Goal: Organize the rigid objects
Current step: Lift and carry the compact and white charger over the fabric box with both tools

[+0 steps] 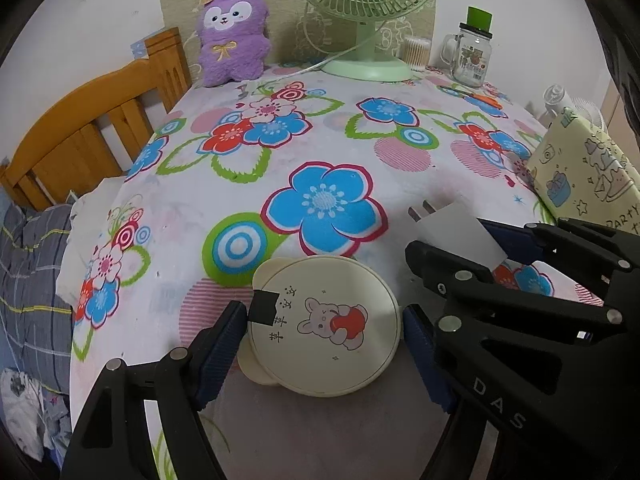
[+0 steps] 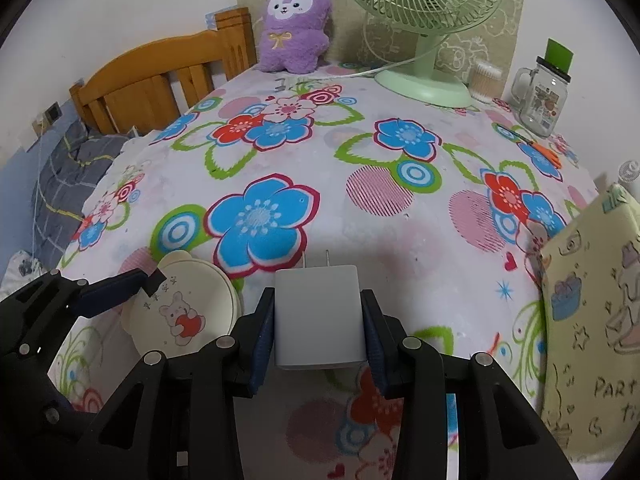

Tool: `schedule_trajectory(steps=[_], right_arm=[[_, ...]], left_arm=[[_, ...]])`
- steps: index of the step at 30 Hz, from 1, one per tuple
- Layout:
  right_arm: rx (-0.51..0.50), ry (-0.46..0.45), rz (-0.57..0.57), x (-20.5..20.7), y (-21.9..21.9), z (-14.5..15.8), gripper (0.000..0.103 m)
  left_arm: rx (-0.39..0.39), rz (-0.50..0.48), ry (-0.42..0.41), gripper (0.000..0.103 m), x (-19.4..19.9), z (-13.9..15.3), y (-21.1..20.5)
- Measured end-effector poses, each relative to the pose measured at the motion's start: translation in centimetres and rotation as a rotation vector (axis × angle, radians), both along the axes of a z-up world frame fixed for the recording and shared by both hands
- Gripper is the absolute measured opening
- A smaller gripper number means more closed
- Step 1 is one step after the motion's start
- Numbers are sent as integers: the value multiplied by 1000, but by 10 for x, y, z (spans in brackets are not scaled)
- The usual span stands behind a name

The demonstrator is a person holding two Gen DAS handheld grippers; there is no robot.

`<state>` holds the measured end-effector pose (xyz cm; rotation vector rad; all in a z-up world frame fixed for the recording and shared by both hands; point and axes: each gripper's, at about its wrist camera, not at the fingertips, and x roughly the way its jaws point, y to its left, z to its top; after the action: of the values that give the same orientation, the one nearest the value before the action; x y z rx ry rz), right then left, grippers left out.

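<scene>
Right gripper [image 2: 318, 320] angled steeply down over the near part of the desk [image 2: 360, 208], both pads clamped on the flanks of the white charger [image 2: 318, 316], prongs pointing away toward the far edge. Left gripper [image 1: 324, 332] just beside it on the left, same downward tilt, jaws closed on the rim of the round cream mirror [image 1: 326, 326]; both pads appear to touch, and the disc seems lifted off the floral cloth. Yellow cartoon box [image 2: 592, 320] at the right edge; green fan [image 2: 424, 20], purple plush [image 2: 296, 20] and glass mug [image 2: 542, 96] along the far edge.

Fan [image 1: 362, 12] and jar [image 1: 470, 54] behind, round lid [image 1: 332, 328] left of charger [image 2: 320, 316].
</scene>
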<state>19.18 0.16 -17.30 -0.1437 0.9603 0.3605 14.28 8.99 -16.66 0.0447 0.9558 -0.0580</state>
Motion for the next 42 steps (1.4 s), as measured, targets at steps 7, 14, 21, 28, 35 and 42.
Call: schedule_trajectory(steps=[7,14,21,28,35,42], right_arm=[[15,-5,-13,-19,-11,9,43],[13,-27,-25,-39,-23,22,43],[32,-47,-36,-53,-38,38,43],[56,-82,-44,-68,-54,60,43],[78,-119,-61,-83,-72,82,43],[99,-151,-78,-95,-92,103,43]], left_arm=[[4,4,-12,81,-16,7,-8],[3,1,-29,81,-32,17,-19],[4,7,-59,81,-48,33,-31],[12,13,-104,81,-62,54,-44],[19,8,-142,81,-75,74,-59],[30,-3,-184,81,-89,95,-75]])
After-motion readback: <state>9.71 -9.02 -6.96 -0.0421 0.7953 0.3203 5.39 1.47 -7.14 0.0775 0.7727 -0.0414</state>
